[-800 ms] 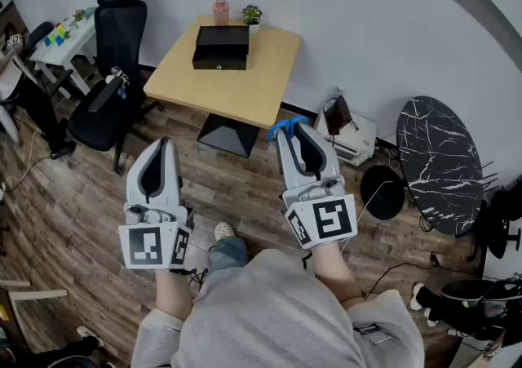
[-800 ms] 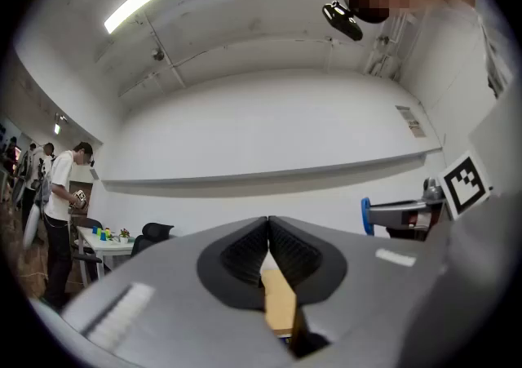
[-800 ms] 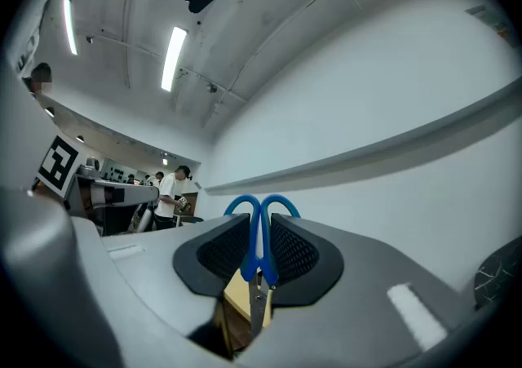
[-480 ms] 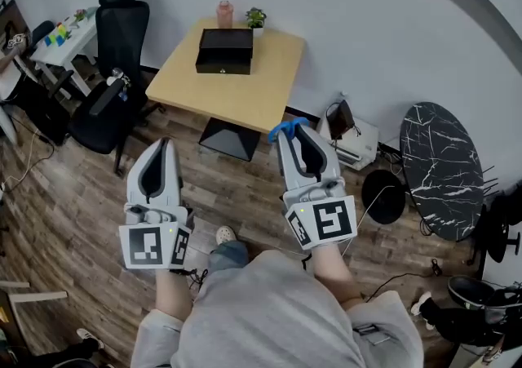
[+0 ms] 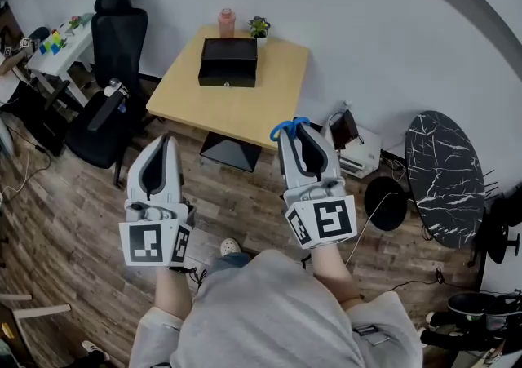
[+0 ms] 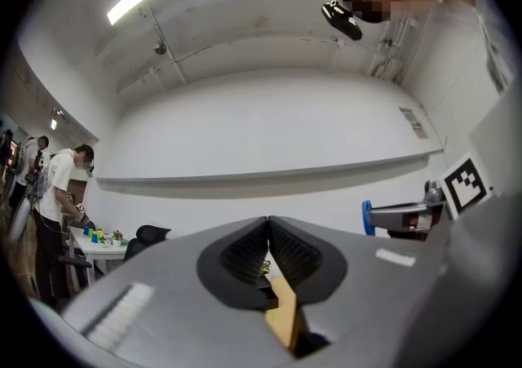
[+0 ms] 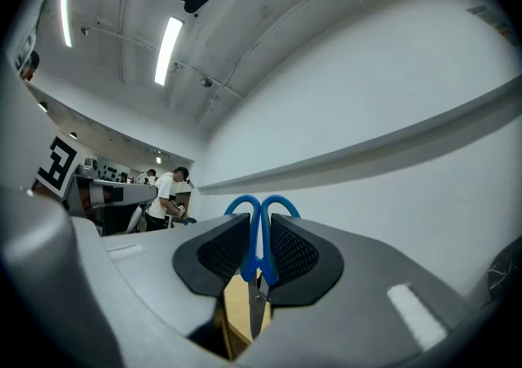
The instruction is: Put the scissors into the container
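Head view: my right gripper [image 5: 295,136] holds the scissors [image 5: 289,126], blue handles forward, short of the table [image 5: 245,105] whose far edge carries the black container [image 5: 227,62], left gripper [image 5: 165,144] spare; left gripper view, jaws pressed together on nothing; right gripper view, jaws clamped on the handles, blades trailing back, secure for carrying.

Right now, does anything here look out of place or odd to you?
Only mildly: the right gripper holds the scissors handles-first, blue loops sticking out past its jaws, blades pointing back toward the person. The black container sits on the wooden table, well ahead. Nothing looks spilled or broken.
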`<state>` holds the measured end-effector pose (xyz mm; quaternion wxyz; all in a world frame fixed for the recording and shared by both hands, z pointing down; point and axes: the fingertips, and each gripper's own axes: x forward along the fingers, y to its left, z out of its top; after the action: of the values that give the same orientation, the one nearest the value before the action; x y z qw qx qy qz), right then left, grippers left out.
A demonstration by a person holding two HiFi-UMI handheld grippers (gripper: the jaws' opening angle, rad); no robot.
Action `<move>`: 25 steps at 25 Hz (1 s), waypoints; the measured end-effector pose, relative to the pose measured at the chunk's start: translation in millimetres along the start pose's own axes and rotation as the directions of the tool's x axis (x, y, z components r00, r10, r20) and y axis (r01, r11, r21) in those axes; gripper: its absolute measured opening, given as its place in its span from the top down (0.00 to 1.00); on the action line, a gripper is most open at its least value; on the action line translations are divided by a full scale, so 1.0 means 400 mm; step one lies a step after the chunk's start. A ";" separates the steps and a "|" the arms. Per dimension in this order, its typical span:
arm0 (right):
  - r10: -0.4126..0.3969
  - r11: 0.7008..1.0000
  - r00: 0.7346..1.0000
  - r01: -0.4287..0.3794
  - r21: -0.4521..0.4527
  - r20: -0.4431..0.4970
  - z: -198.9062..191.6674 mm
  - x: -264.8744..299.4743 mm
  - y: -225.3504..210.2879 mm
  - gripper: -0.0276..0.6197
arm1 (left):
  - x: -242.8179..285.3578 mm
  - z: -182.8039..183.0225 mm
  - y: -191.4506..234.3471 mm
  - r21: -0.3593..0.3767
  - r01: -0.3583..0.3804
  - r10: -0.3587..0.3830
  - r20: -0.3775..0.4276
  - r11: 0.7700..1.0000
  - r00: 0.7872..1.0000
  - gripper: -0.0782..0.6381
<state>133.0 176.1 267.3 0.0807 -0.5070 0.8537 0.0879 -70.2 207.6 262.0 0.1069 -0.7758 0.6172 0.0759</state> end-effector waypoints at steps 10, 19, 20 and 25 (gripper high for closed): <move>-0.031 1.000 0.999 0.031 -0.004 0.015 -0.025 0.142 0.034 0.83 | 0.096 -0.028 0.126 -0.004 0.034 -0.034 0.018 0.999 0.999 0.81; -0.068 0.998 0.998 0.068 0.008 0.003 -0.051 0.198 0.053 0.83 | 0.128 -0.074 0.201 -0.031 0.052 -0.052 0.002 0.998 0.999 0.81; -0.071 0.997 0.997 0.071 0.008 -0.001 -0.054 0.204 0.051 0.83 | 0.133 -0.080 0.204 -0.036 0.055 -0.055 0.000 0.998 0.998 0.81; -0.066 0.998 0.998 0.066 -0.001 -0.004 -0.064 0.257 0.041 0.83 | 0.166 -0.102 0.232 -0.048 0.047 -0.047 -0.006 0.998 0.999 0.81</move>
<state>68.7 90.2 269.9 0.0817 -0.5349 0.8367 0.0845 -146.3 114.6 278.3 0.0881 -0.7927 0.5972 0.0853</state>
